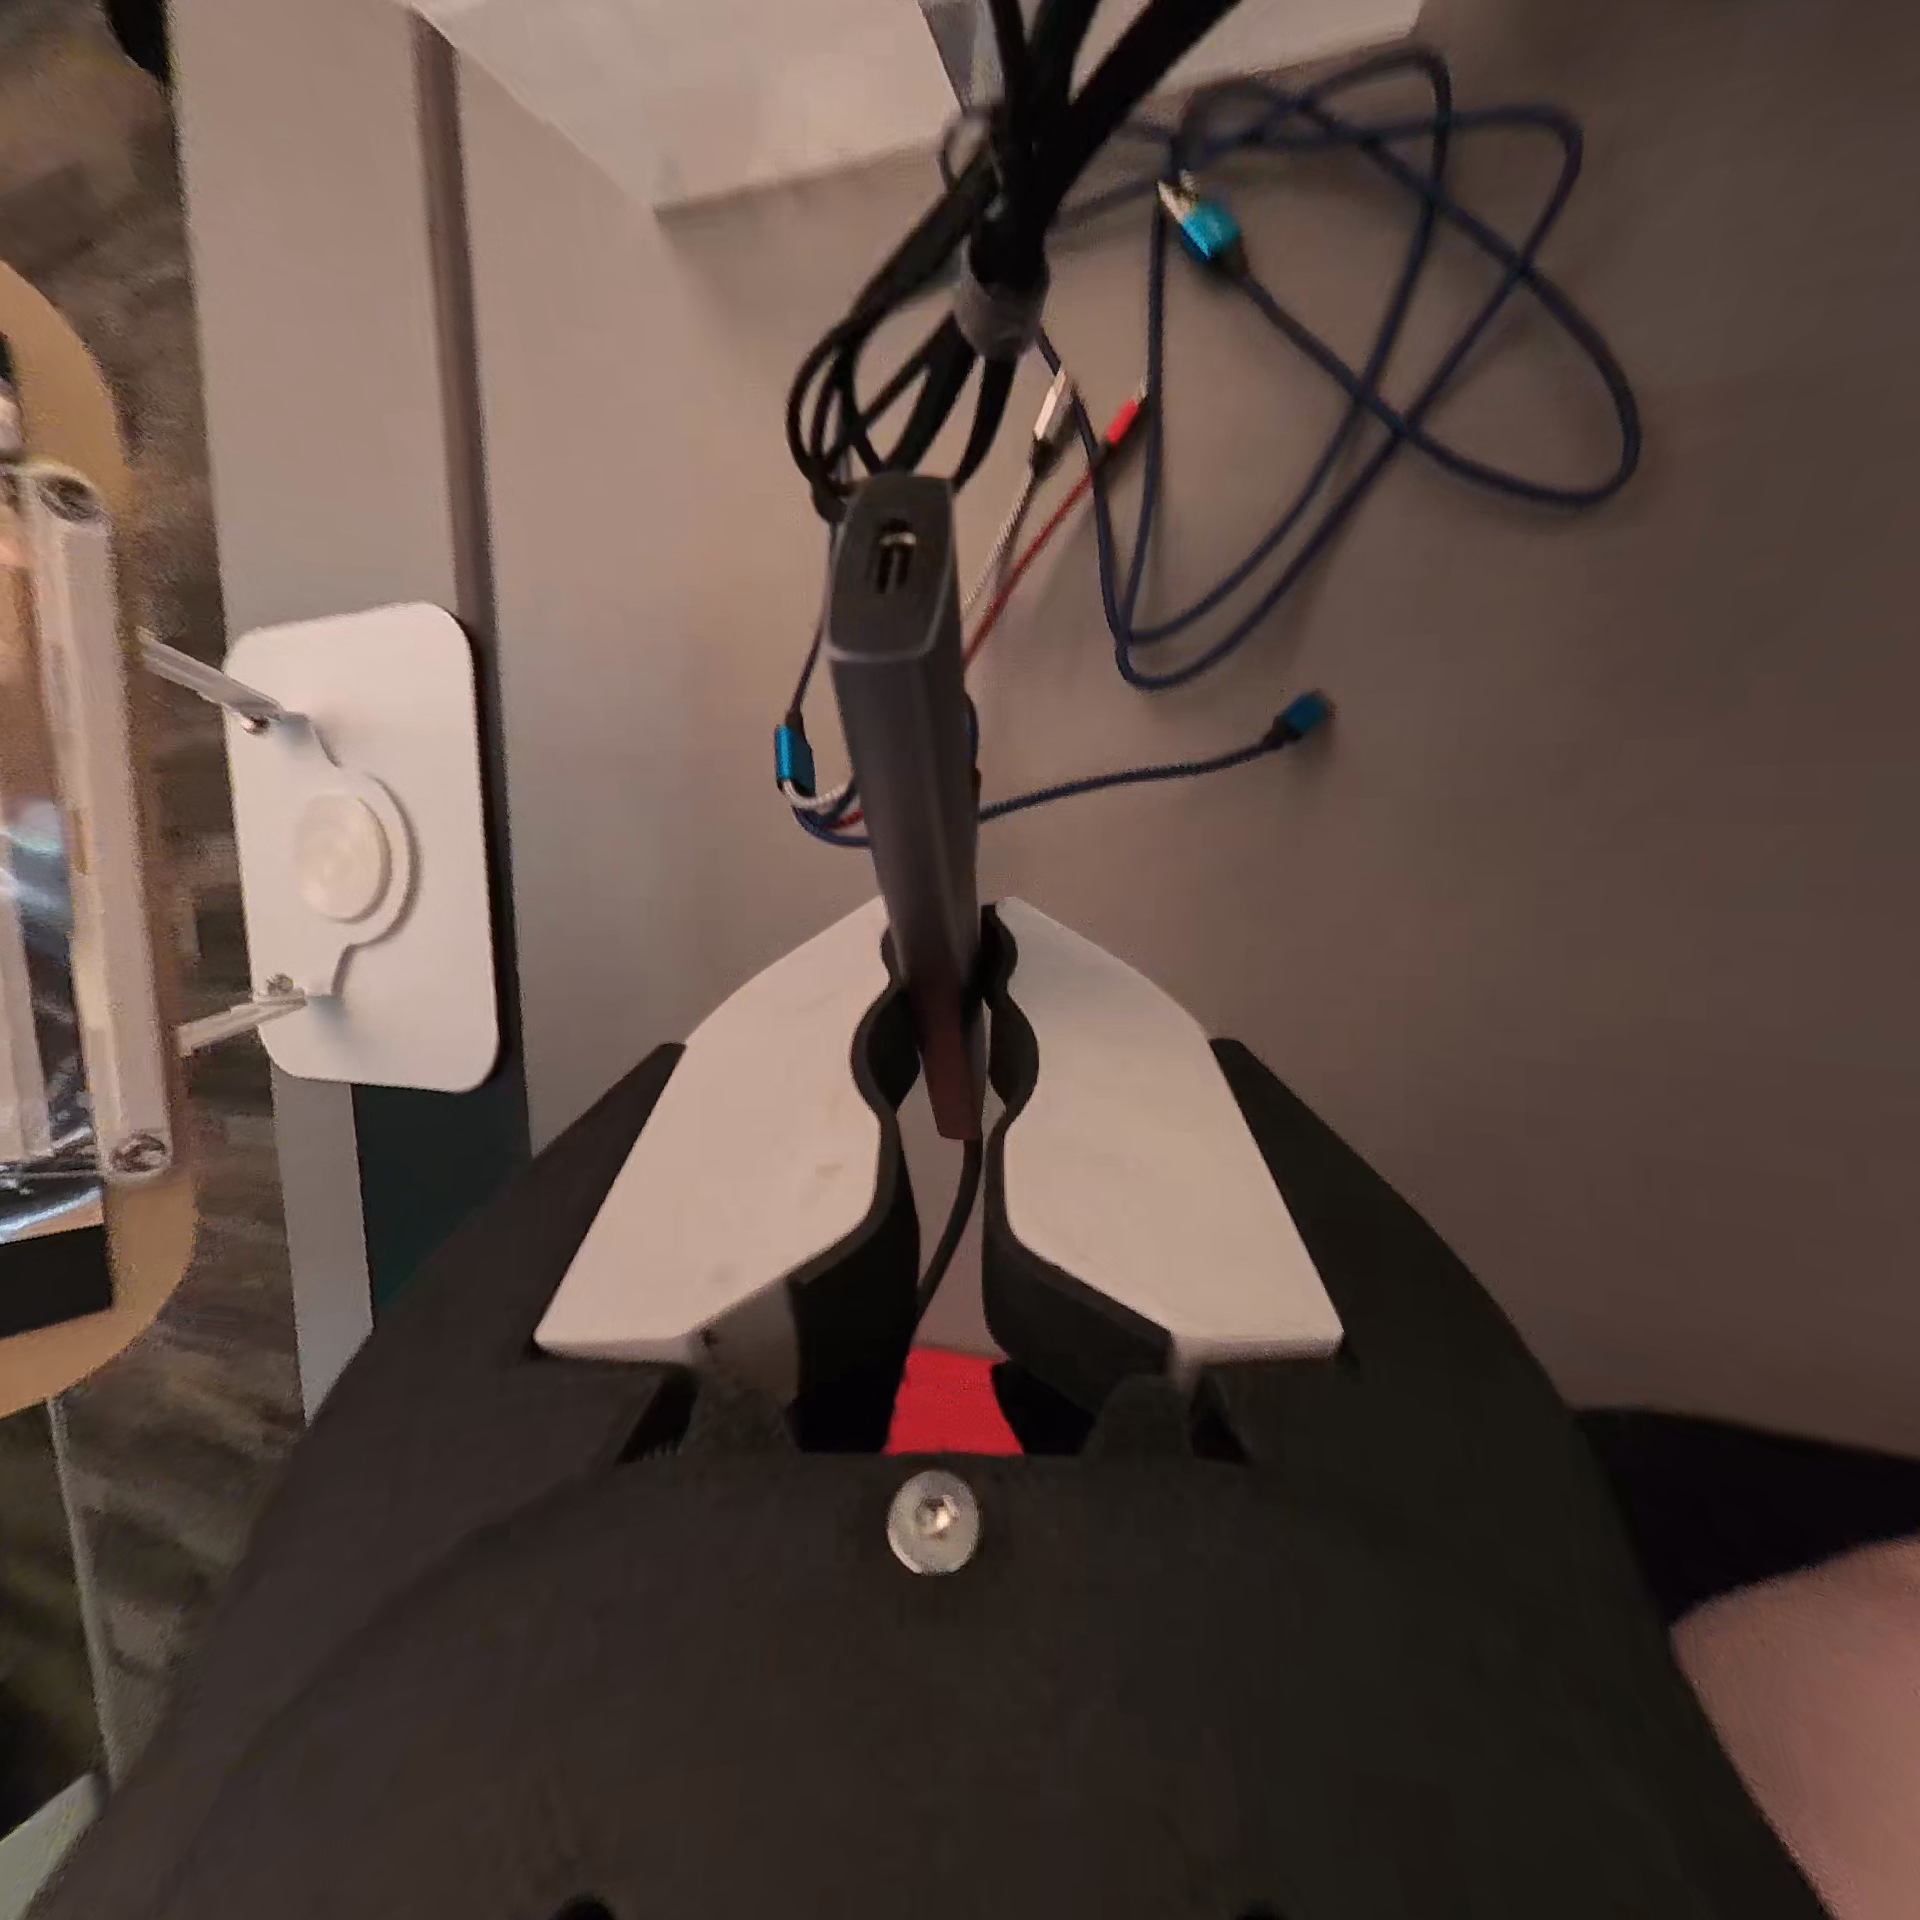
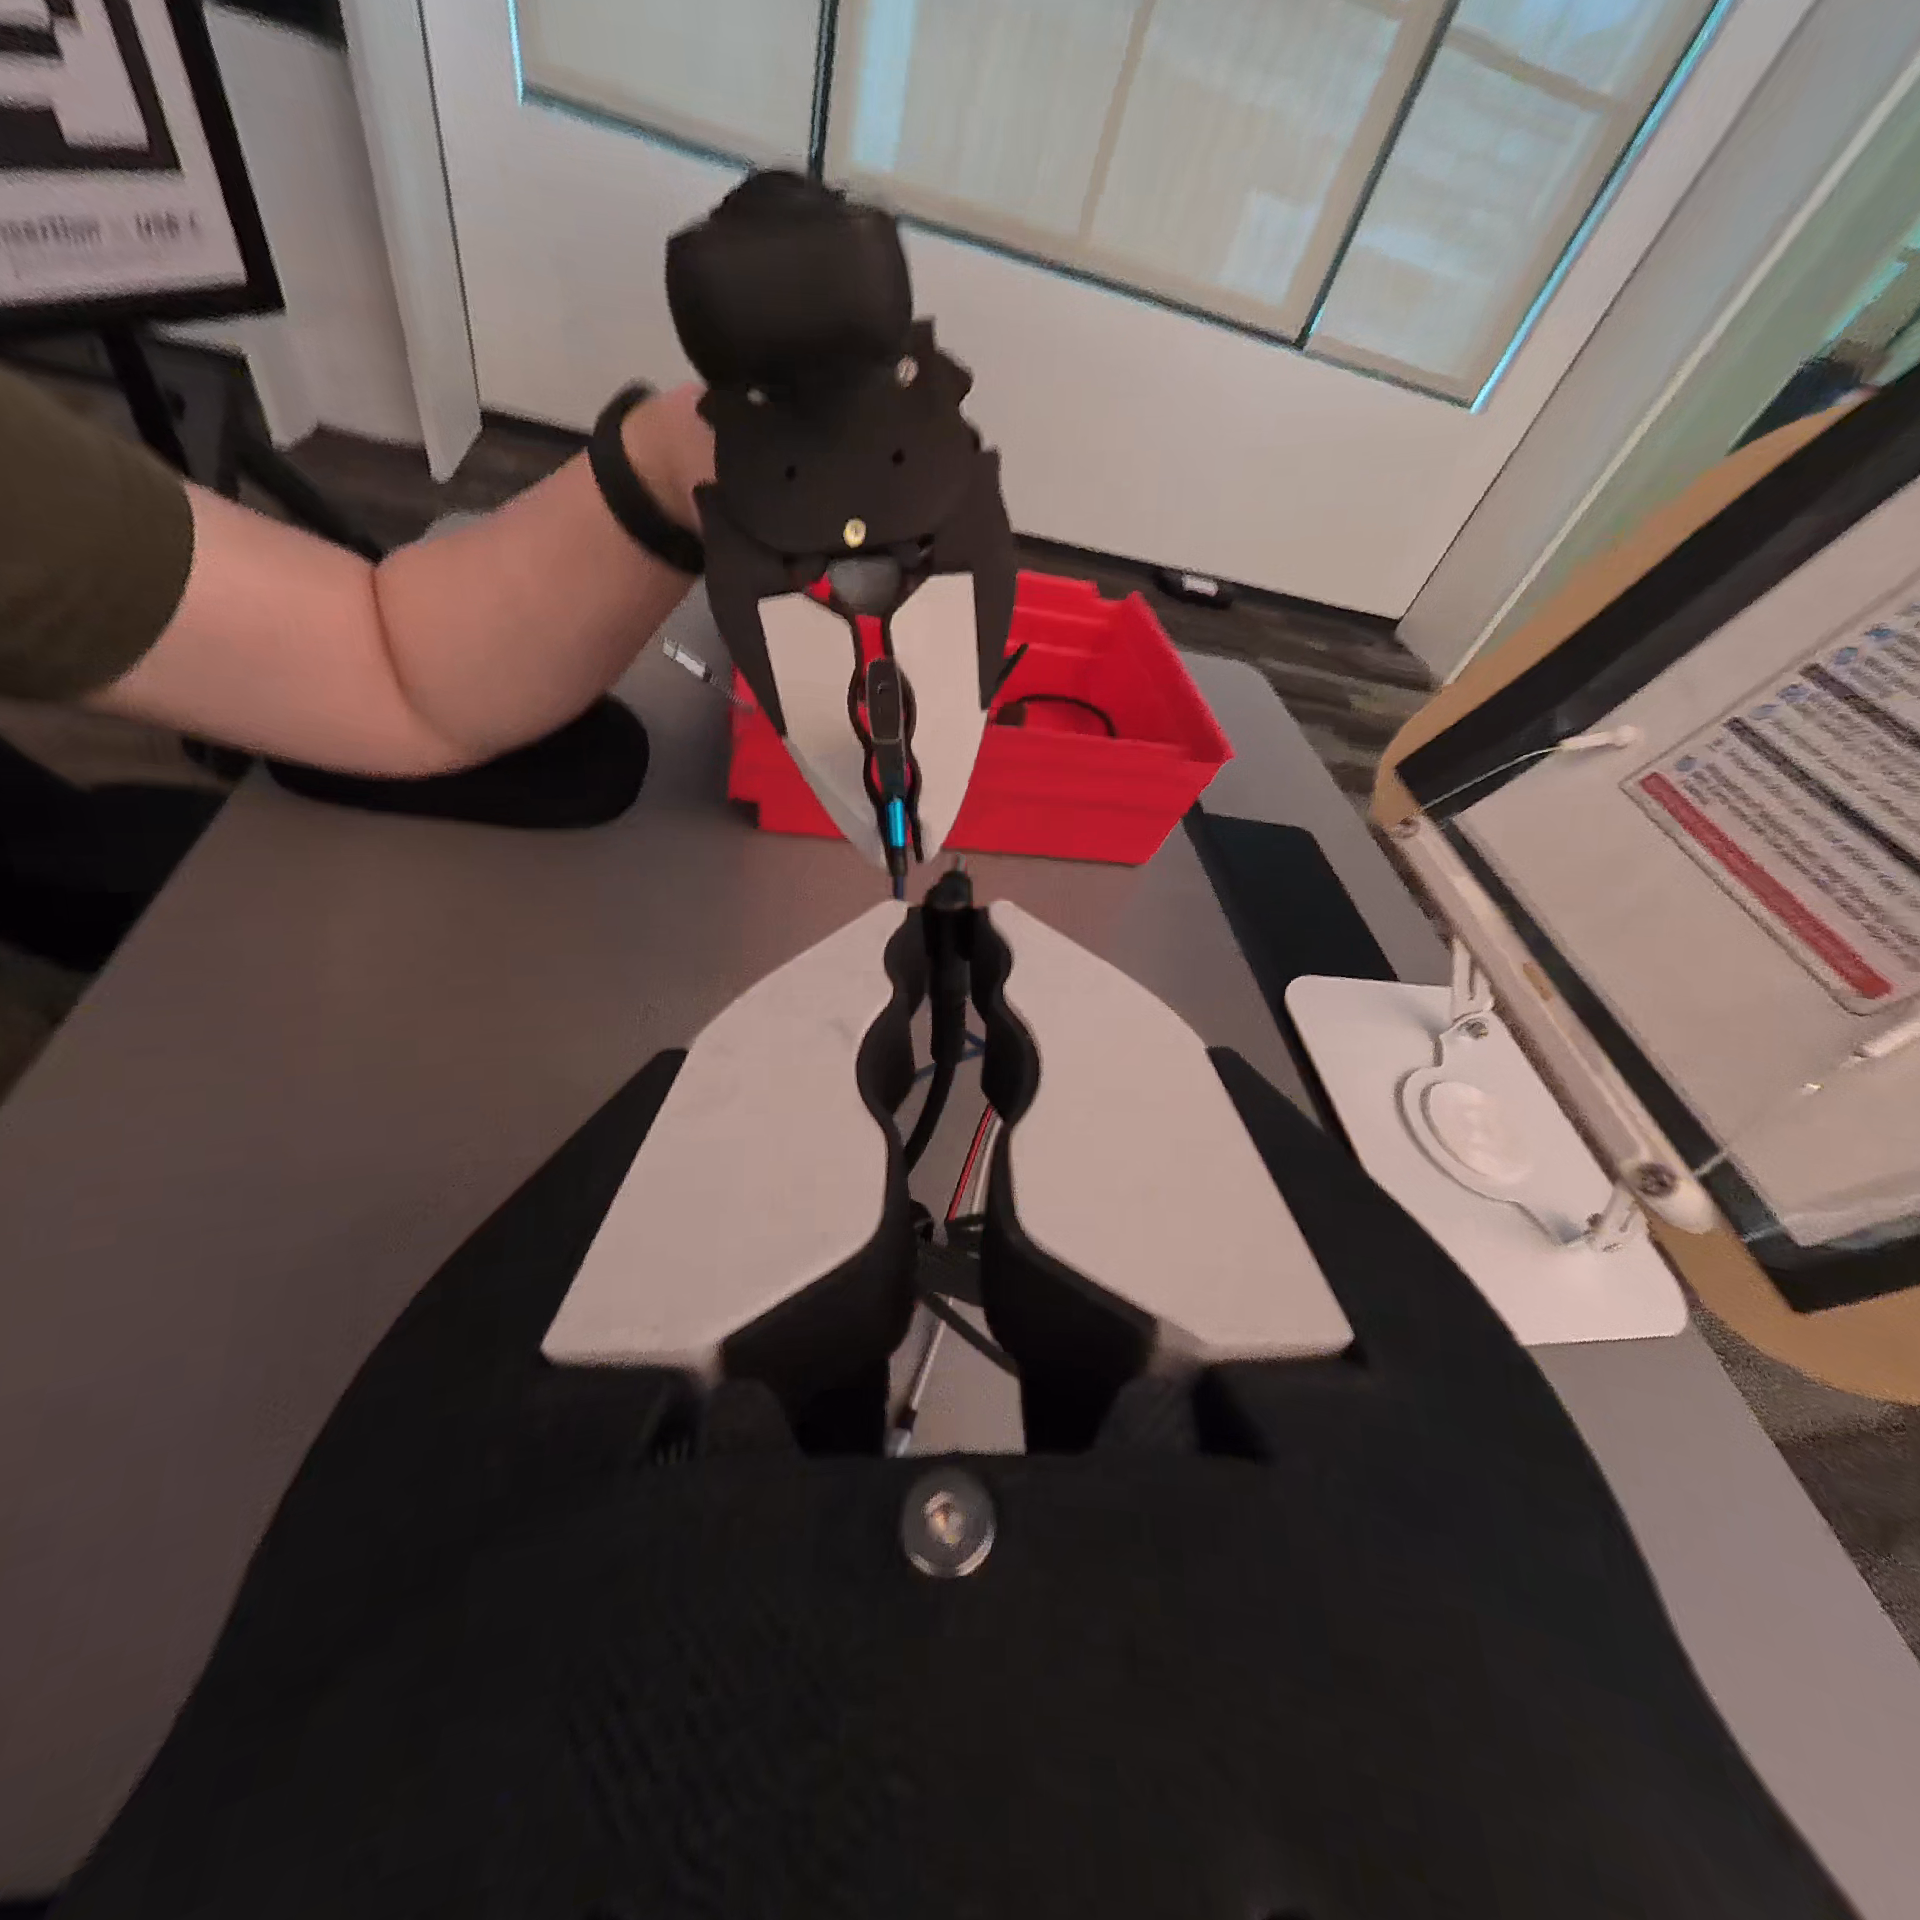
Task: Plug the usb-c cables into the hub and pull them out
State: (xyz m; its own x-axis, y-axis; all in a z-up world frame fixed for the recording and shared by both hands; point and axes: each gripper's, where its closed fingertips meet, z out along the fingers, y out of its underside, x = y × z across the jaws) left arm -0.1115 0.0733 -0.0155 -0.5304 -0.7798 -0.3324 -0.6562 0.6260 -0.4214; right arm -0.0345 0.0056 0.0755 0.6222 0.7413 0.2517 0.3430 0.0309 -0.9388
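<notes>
My left gripper [image 1: 940, 925] is shut on a dark grey hub [image 1: 904, 727], held on edge and sticking out past the fingertips. A blue-tipped cable plug [image 1: 792, 753] sits at the hub's left side. Loose blue braided cables [image 1: 1382, 416] and a strapped black cable bundle [image 1: 997, 270] lie on the grey table beyond. My right gripper [image 2: 945, 914] is shut on a black cable plug [image 2: 948, 940], whose tip points at the left gripper [image 2: 899, 842] just ahead. There the hub [image 2: 881, 707] and the blue plug [image 2: 896, 821] face me, a small gap away.
A red bin [image 2: 1091, 748] stands on the table behind the left gripper. A white stand base [image 2: 1455, 1143] holding a framed sign sits at the right edge; it also shows in the left wrist view [image 1: 364, 842]. A person's arm [image 2: 364, 644] reaches in from the left. The tips of one gripper are about 15 cm away from the tips of the other.
</notes>
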